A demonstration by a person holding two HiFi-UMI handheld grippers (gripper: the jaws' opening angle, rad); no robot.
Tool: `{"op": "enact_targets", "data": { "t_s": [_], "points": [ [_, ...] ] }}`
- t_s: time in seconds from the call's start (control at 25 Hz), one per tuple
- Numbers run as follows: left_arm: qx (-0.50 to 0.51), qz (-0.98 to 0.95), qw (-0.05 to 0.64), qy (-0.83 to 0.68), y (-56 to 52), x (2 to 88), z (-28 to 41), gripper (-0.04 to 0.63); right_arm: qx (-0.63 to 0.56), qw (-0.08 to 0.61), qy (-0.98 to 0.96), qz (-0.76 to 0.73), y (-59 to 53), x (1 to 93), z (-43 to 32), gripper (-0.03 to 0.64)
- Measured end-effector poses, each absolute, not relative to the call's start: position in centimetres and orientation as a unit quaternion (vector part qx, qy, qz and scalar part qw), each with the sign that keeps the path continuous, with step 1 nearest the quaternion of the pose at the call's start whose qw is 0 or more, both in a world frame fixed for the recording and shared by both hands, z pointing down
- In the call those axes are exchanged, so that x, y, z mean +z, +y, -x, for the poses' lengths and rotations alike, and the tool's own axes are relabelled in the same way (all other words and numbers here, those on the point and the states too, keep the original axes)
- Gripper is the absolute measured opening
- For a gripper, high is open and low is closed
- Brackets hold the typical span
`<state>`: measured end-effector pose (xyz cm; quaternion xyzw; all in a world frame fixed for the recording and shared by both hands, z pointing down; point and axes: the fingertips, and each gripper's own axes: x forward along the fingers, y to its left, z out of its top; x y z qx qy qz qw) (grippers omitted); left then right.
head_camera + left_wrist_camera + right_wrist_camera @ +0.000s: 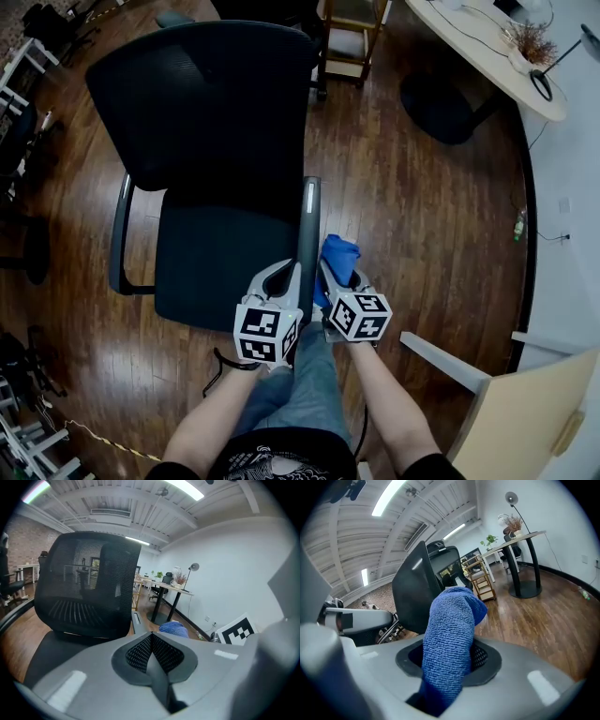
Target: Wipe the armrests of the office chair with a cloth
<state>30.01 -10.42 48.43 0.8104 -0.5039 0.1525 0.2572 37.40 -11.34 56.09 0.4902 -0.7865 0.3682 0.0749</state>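
Observation:
A black mesh office chair point(211, 122) stands before me, its right armrest point(308, 225) running toward my grippers and its left armrest point(119, 234) across the seat. My right gripper point(337, 274) is shut on a blue cloth point(339, 253), held just right of the right armrest's near end. In the right gripper view the cloth point(450, 639) sticks up between the jaws. My left gripper point(291, 274) is shut and empty, close against the armrest's left side. The left gripper view shows its closed jaws point(151, 643), the backrest point(89, 592) and the cloth point(174, 628).
A round table point(497, 66) with a plant and its dark base point(441, 108) stand at the back right. A wooden shelf unit point(352, 37) is behind the chair. A pale board point(525, 403) juts in at lower right. The person's jeans-clad legs point(309, 375) are below the grippers.

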Motion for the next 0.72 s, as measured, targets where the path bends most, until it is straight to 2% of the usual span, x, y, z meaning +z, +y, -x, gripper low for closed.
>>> {"op": "enact_targets", "data": {
  "t_s": [0.72],
  "points": [
    [0.145, -0.778, 0.273, -0.547, -19.5, 49.1, -29.6, 0.004, 0.354, 0.112, -0.816, -0.443, -23.5, 56.3, -37.7, 0.138]
  ]
}}
